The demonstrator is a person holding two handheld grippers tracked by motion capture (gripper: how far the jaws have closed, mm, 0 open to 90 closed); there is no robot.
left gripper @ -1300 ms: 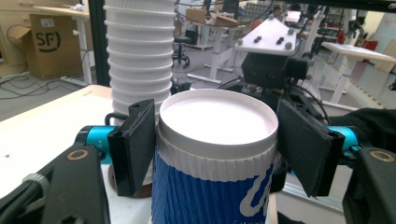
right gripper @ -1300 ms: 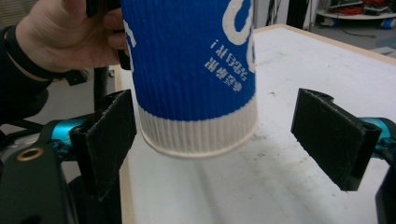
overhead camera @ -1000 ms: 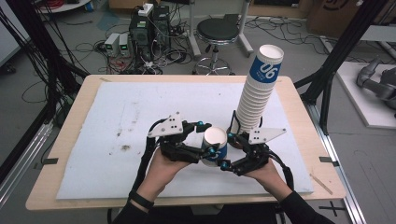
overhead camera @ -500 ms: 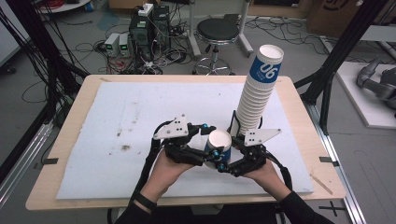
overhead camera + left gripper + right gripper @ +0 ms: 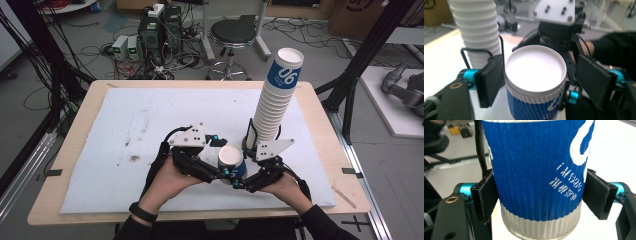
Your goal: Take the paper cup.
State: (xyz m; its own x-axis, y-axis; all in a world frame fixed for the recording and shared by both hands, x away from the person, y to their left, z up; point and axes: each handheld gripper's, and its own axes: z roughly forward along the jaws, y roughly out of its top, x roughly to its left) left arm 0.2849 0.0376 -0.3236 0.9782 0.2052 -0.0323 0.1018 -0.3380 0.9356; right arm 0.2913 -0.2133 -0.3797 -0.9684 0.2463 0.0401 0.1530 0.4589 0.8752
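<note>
Though clawed, cup (image 5: 536,177) base cropped

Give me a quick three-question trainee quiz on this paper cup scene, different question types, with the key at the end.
1. True or false: the right claw clamps the lone cup.
2. The cup stack stands on: A) the stool, B) the white mat, C) the floor.
3. What number is printed on the stack's top cup?

Key
1. True: its jaws have just been closing, and both pads press the cup's sides.
2. B
3. 06
</note>
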